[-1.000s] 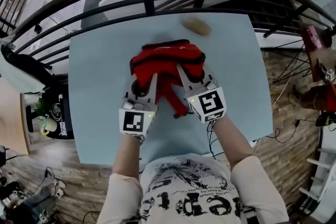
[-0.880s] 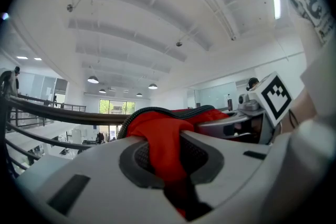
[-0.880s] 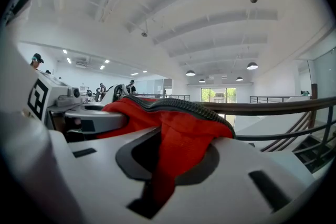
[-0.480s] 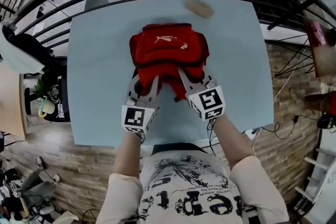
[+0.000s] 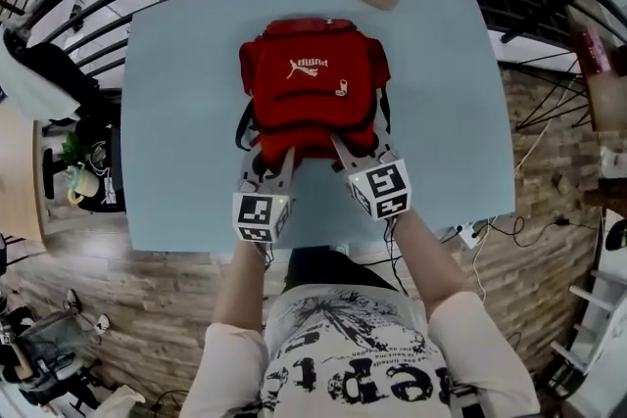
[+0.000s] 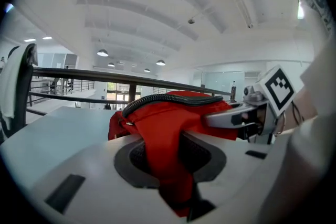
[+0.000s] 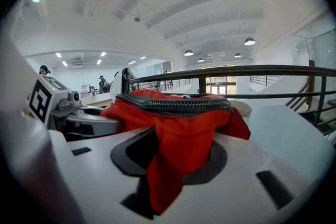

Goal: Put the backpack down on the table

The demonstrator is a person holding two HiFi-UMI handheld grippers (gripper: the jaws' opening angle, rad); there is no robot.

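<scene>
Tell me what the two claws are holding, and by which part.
Both hold the red backpack. The left claw and the right claw each pinch a fold of its red fabric at the edge nearest the person.

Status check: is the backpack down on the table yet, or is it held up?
Mostly done: the red fabric backpack looks laid front-up on the pale blue table, as far as the head view shows. In hand: the left gripper and the right gripper are each shut on red fabric at the pack's near end. Left to do: open both sets of jaws and draw the grippers clear.
</scene>
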